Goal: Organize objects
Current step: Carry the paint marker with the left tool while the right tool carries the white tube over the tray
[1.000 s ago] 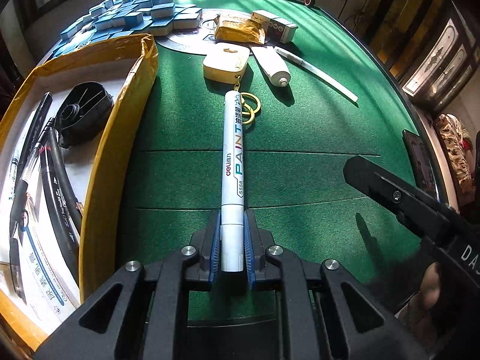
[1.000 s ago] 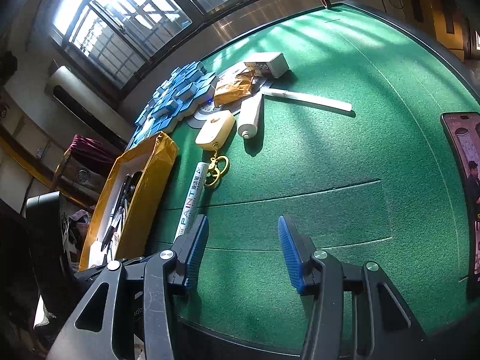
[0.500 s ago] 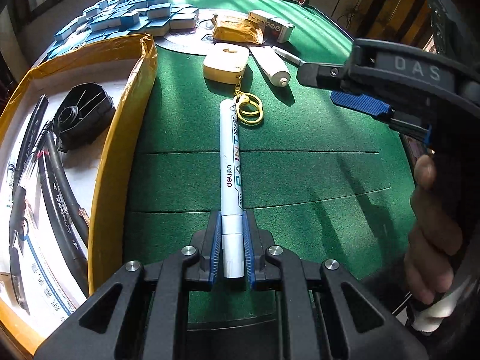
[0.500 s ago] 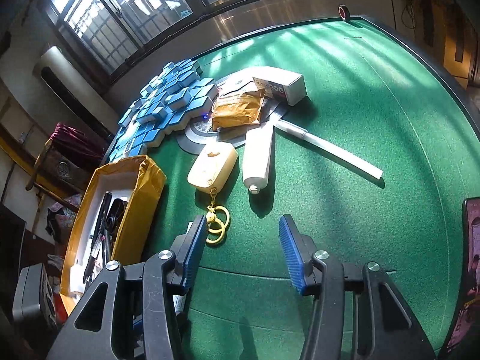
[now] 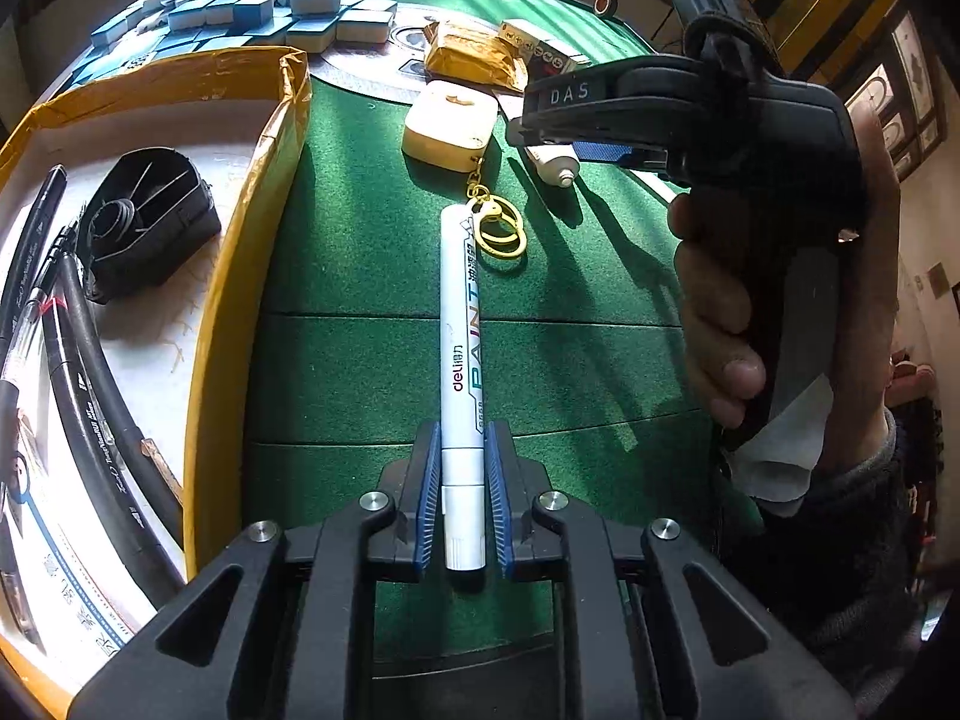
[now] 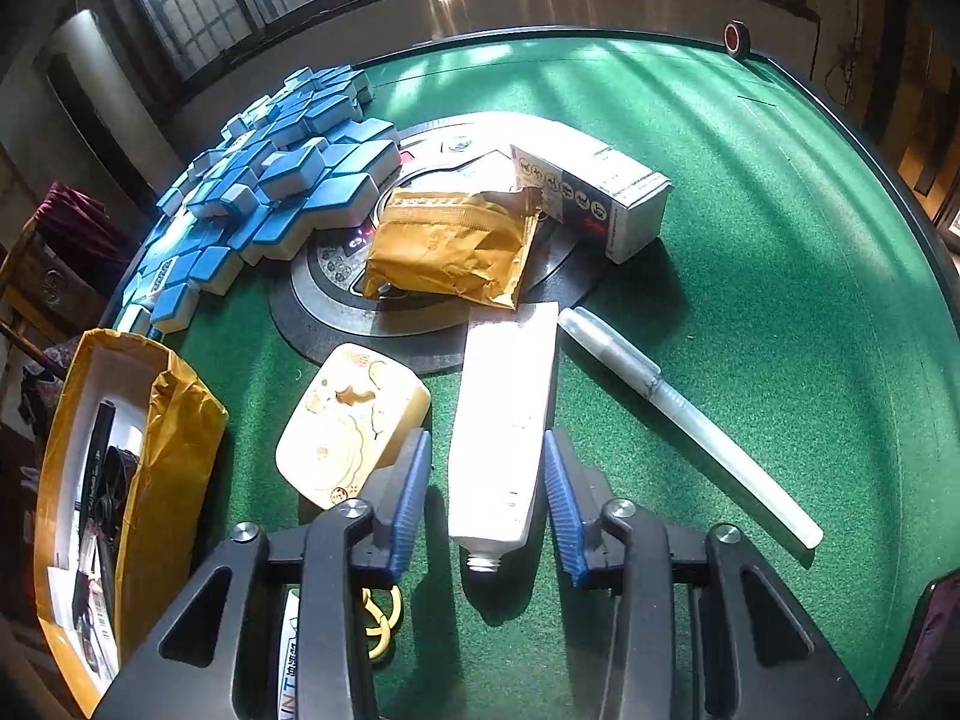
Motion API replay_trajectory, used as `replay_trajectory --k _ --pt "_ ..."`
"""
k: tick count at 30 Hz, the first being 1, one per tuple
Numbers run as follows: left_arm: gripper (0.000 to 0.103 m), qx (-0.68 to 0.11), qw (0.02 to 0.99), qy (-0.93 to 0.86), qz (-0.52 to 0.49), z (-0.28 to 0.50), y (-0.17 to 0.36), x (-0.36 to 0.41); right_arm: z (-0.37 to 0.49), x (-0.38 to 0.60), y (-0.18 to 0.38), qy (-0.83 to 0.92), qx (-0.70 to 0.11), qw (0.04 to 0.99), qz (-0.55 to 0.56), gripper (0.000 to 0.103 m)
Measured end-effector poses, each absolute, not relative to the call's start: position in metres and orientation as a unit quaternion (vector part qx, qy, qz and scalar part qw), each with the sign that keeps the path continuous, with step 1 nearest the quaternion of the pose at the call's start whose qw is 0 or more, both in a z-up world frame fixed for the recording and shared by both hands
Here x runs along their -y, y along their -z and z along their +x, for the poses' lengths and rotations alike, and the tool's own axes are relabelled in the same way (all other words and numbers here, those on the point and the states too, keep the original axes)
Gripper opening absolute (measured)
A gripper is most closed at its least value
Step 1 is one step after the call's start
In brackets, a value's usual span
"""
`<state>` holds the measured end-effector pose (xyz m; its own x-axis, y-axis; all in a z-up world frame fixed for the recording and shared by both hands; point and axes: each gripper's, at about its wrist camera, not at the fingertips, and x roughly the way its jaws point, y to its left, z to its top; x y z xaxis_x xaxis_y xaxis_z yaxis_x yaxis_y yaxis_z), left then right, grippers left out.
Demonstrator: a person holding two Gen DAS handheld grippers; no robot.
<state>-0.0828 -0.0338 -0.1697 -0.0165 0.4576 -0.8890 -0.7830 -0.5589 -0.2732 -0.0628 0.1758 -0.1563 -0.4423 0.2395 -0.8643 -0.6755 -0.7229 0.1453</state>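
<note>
My left gripper (image 5: 461,498) is shut on a white paint marker (image 5: 461,330), which lies along the green felt table (image 5: 360,360) pointing at a cream case (image 5: 450,126) with yellow key rings (image 5: 501,228). My right gripper (image 6: 486,492) is open, its blue pads (image 6: 408,498) on either side of a white tube (image 6: 504,420) without touching it. The right gripper also shows in the left wrist view (image 5: 600,144), held by a hand above the tube. The cream case (image 6: 351,426) lies just left of the tube.
A yellow-edged box (image 5: 150,300) at the left holds pens, black hose and a black part. Blue tiles (image 6: 270,180), a yellow padded envelope (image 6: 450,246), a small carton (image 6: 594,192) and a clear pen (image 6: 684,414) lie beyond. A phone (image 6: 936,648) sits at the right edge.
My right gripper has moved forward across the table and down over the white tube, which now sits between its open fingers. My left gripper has kept hold of the marker and shifted slightly back.
</note>
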Motion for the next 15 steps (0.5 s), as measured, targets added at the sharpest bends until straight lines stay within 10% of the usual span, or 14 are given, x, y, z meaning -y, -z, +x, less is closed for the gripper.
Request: replay_trajectory --k 15 --pt "0.022 -0.197 0.416 -0.724 -0.513 -0.072 0.169 0.012 0.041 -0.116 0.155 -0.816 -0.302 0.261 -0.419 0.026"
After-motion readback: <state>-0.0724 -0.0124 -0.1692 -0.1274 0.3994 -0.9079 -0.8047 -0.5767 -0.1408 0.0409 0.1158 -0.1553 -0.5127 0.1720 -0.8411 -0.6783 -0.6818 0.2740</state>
